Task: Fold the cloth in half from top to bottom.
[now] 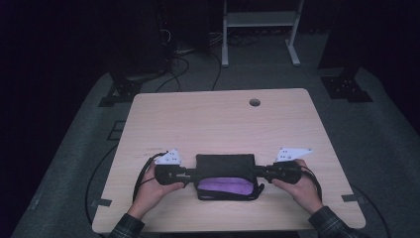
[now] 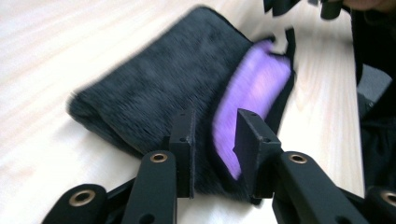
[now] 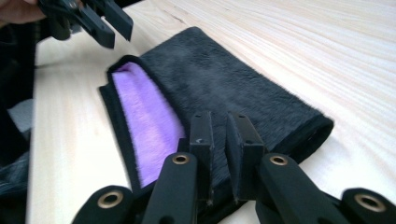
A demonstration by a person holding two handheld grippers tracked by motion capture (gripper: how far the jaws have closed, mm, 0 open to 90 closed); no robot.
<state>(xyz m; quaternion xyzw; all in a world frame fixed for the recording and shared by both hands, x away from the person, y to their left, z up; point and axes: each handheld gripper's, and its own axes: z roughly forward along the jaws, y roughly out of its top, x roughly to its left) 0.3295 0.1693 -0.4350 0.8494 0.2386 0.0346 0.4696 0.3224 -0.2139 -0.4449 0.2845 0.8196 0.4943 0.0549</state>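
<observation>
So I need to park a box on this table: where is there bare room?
The far half of the table is bare, from the folded cloth back to the cable hole. The near corners outside each hand are free too. It is crowded around the cloth, with the left gripper and right gripper at its ends.

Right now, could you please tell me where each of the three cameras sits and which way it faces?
High view: above the person's side, looking forward and down on the table; both hands, the left gripper and the right gripper meet the folded cloth.
Left gripper view: rides the left gripper, looking along the cloth; its fingers stand apart.
Right gripper view: rides the right gripper, facing the opposite way; its fingers nearly touch.
Shared: both gripper views show the cloth's purple inside and the other gripper.
</observation>
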